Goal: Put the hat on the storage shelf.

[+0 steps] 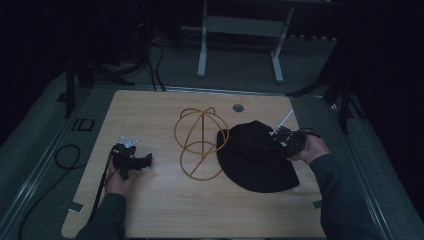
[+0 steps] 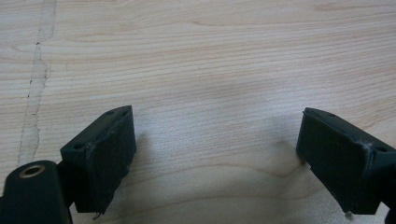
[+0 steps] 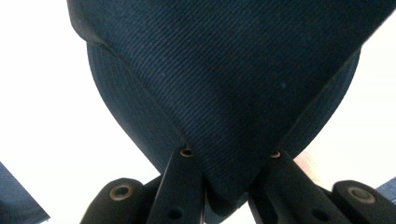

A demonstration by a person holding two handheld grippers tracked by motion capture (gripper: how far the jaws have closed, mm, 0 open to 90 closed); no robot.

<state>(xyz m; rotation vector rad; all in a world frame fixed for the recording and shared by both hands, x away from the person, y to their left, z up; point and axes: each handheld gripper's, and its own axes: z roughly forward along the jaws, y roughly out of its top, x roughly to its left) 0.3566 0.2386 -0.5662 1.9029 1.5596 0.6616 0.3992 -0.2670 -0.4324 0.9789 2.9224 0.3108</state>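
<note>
Pinching: right gripper (image 1: 280, 137) is clamping a fold of the hat (image 1: 255, 157), jaws pressed on the cloth.
Hat: lying right of centre in the high view, just beside the wire stand (image 1: 200, 142).
Left gripper (image 1: 142, 161): resting at lower left, jaws spread over bare table (image 1: 165, 210).
Progress: hat gripped, seemingly not yet on the stand.
Views: right gripper view is showing the pinched cloth (image 3: 229, 88) close up; left gripper view (image 2: 212, 154), wood grain.
</note>
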